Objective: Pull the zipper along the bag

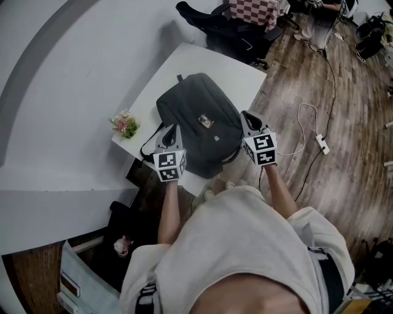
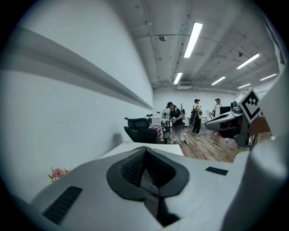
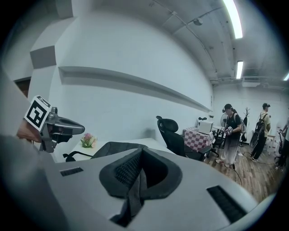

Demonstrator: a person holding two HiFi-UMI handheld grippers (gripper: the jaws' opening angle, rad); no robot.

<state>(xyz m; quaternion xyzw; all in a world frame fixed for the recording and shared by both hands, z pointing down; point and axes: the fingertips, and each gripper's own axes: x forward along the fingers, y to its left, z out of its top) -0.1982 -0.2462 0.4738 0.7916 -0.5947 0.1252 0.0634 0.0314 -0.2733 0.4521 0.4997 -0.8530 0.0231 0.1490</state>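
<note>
A dark grey backpack (image 1: 198, 122) lies flat on the white table (image 1: 212, 61). A small tag sits near its middle. My left gripper (image 1: 170, 131) hovers at the bag's near left edge, beside a black strap, with its jaws shut and nothing between them. At the bag's near right edge my right gripper (image 1: 246, 116) is also shut and empty. In the left gripper view the left gripper (image 2: 144, 178) has its pads together, and the gripper's body hides the bag. In the right gripper view the right gripper (image 3: 137, 180) is shut, with the backpack (image 3: 113, 146) just beyond it.
A small pink flower bunch (image 1: 125, 124) stands at the table's left corner. A black office chair (image 1: 209, 21) and a checkered table (image 1: 258, 11) are behind the table. A white cable and power strip (image 1: 320, 142) lie on the wooden floor at right. People stand far back (image 2: 175, 122).
</note>
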